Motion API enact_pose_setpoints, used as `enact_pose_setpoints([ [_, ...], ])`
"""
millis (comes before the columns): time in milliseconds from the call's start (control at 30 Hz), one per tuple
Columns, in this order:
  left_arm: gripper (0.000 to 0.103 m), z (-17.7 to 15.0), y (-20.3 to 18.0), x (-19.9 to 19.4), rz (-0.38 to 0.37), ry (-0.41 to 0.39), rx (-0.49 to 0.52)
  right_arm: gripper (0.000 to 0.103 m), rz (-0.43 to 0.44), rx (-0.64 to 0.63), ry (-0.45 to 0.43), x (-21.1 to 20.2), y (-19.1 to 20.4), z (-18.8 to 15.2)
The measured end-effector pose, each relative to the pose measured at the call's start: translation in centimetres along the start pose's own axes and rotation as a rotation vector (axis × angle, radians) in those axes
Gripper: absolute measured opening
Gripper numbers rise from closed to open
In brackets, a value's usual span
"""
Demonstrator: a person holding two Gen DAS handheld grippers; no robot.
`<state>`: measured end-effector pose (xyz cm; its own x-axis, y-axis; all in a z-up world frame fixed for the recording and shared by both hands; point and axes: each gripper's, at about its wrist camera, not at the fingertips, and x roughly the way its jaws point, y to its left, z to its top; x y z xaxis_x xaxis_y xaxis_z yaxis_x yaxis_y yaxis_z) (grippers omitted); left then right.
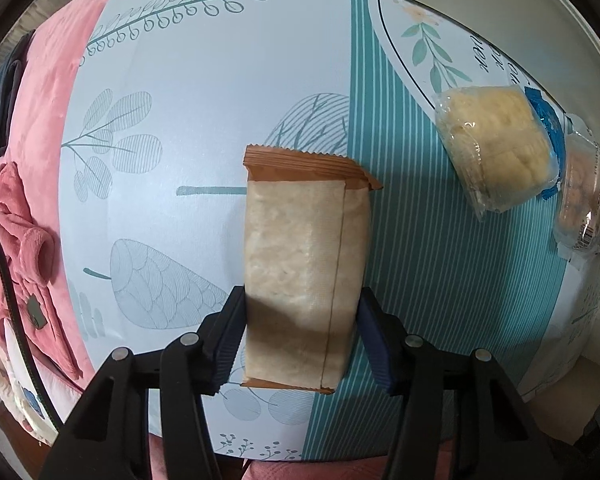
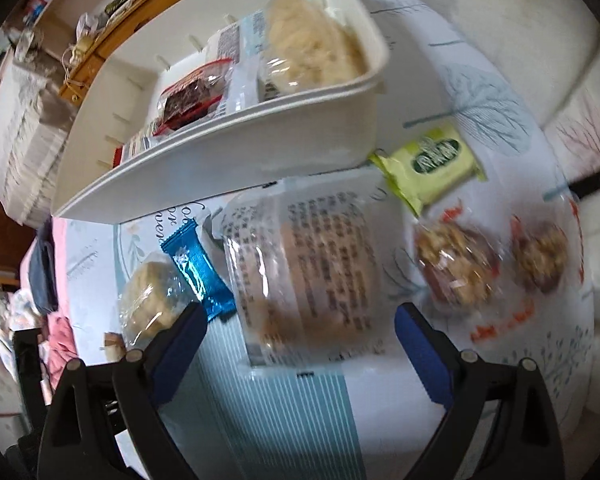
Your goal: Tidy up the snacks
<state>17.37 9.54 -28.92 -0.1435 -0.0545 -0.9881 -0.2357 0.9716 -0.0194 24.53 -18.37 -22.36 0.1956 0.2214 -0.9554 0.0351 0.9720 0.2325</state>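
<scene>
Left tool (image 1: pixel 300 328) straddling orange-edged snack bar (image 1: pixel 304 264) flat on patterned cloth (image 1: pixel 160 60), bar's long axis running straight ahead between pads closed against its sides; right tool (image 2: pixel 300 344) spread wide, gripping nothing, above clear printed biscuit pack (image 2: pixel 312 272) beside white bin (image 2: pixel 228 152).

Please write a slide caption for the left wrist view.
Left gripper shut on an orange-edged snack packet on the tablecloth.
</scene>
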Motion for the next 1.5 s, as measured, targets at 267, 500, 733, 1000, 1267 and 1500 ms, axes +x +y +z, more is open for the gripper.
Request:
enact_pose_setpoints([
  [267,0.054,0.0,0.1,0.1,0.000,-0.004,-0.002,0.091,-0.080,-0.057,-0.008,1.7,1.4,1.0],
  [500,0.053,-0.3,0.1,0.0,0.000,-0.004,-0.001,0.072,-0.086,-0.080,-0.021,1.1,1.1,1.0],
  [733,0.053,-0.2,0.2,-0.1,-0.001,0.025,-0.014,0.070,-0.044,-0.051,0.029,0.4,0.5,-0.4],
  [1000,0.053,0.4,1.5,-2.9,-0.040,0.027,-0.070,0.069,0.020,-0.074,0.024,-2.4,1.0,-2.2],
  [1267,0.053,2.0,1.1,-10.3,-0.069,-0.073,-0.046,0.069,0.084,-0.166,-0.073,-6.3,2.9,-2.0],
  [1500,0.053,4.4,-1.0,-17.1,-0.077,-0.192,0.072,0.069,0.109,-0.254,-0.180,-10.4,5.2,-0.6],
])
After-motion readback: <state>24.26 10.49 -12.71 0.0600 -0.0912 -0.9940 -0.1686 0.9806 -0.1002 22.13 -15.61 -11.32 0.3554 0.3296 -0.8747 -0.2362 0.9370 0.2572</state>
